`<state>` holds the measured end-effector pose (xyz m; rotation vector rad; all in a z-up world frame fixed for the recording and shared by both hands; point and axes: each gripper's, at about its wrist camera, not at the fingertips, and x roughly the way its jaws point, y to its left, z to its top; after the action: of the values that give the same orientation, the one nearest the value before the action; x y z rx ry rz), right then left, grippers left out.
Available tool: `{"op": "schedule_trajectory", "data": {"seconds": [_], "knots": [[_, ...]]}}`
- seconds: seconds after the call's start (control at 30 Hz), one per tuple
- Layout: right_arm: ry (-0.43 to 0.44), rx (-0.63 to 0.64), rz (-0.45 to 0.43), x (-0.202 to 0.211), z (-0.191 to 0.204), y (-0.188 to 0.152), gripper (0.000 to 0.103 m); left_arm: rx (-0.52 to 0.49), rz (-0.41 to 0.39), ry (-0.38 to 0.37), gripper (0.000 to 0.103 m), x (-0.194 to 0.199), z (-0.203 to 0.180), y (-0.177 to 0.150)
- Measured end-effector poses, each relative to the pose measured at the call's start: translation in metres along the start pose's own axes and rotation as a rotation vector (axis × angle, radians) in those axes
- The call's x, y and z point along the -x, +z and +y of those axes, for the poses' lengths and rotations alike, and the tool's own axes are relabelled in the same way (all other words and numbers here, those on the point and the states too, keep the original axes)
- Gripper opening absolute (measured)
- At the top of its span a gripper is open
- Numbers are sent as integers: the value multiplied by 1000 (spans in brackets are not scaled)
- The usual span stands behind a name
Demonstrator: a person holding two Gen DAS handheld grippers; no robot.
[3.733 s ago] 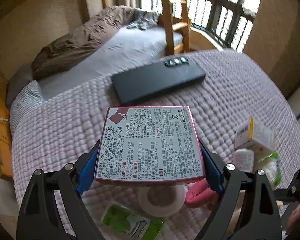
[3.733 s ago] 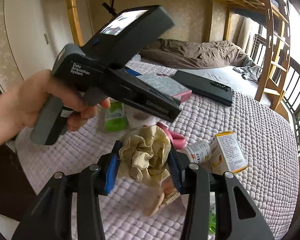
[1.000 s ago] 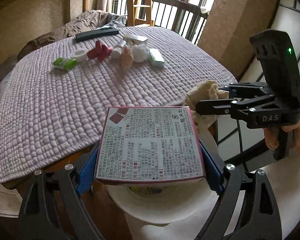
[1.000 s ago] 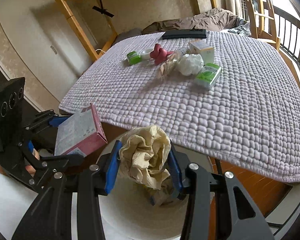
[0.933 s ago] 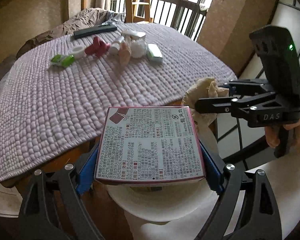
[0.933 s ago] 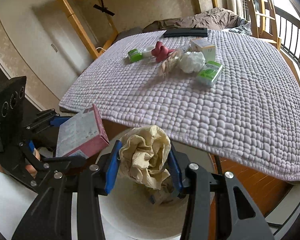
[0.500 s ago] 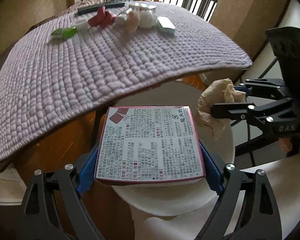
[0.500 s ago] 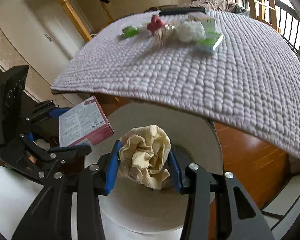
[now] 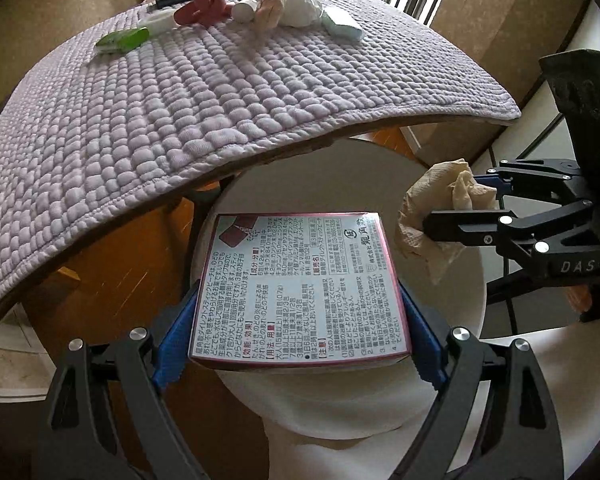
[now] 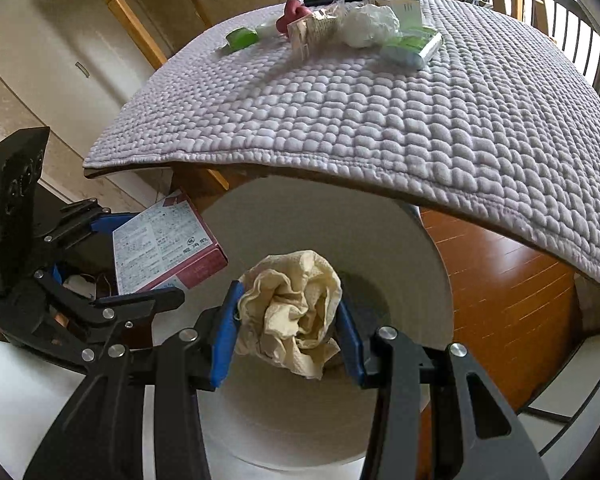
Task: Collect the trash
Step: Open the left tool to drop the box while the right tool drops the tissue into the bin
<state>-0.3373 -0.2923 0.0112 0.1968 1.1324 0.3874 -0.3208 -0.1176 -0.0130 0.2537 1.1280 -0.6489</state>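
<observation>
Two grippers of mine hang over the white bin (image 10: 428, 248). My left gripper (image 9: 300, 344) clamps the flat printed box (image 9: 300, 284) above the bin's mouth; my right gripper (image 10: 286, 332) pinches a crumpled beige tissue (image 10: 292, 320) over it. More litter lies on the quilted bedspread (image 9: 172, 92) beyond.

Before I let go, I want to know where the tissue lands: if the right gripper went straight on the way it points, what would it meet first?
Probably the inside of the white bin; the right gripper, shut on the crumpled tissue, points into its mouth, though depth is unclear.
</observation>
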Motion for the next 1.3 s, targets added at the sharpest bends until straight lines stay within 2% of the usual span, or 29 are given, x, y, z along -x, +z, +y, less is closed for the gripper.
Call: {"op": "schedule_trajectory", "data": {"seconds": [0.87, 1.3], "knots": [[-51, -7, 9, -30, -9, 5, 44, -19, 22, 25, 90, -35, -17, 0], [-64, -6, 3, -30, -14, 7, 44, 3, 3, 37, 90, -39, -5, 1]]}}
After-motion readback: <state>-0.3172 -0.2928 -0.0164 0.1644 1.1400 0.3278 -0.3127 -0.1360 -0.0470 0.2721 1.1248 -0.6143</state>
